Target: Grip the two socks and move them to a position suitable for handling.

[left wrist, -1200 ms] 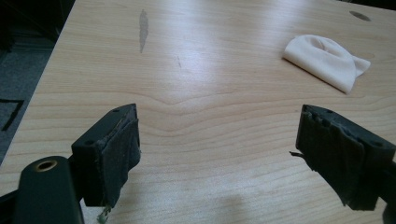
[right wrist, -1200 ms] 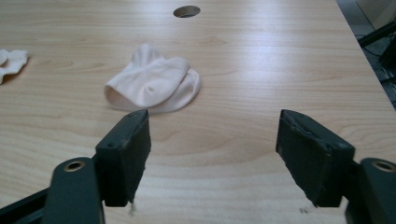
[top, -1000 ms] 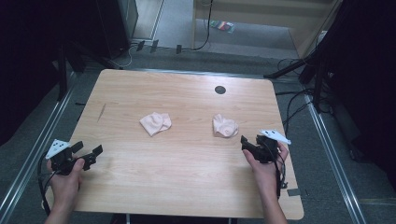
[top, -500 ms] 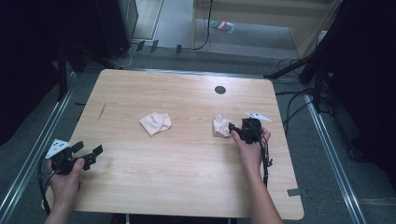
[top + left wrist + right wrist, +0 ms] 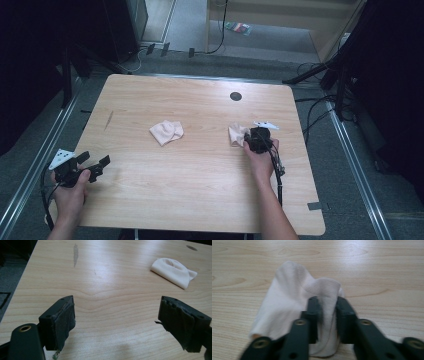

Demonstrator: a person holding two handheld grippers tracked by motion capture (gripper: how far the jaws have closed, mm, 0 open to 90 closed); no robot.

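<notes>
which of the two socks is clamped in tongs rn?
The right-hand sock, pinched by the right tongs. The middle sock lies free.

The right gripper (image 5: 248, 141) hides part of the pale cloth (image 5: 236, 134), perhaps a sock.

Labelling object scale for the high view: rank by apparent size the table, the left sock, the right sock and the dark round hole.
1. Table
2. Left sock
3. Right sock, unsure: right tongs cover part
4. Hole

Two small pale pink socks on the wooden table (image 5: 200, 190), one sock (image 5: 167, 132) crumpled near its middle, the other sock (image 5: 237, 134) bunched toward its right edge, pinched between gripper jaws
</notes>
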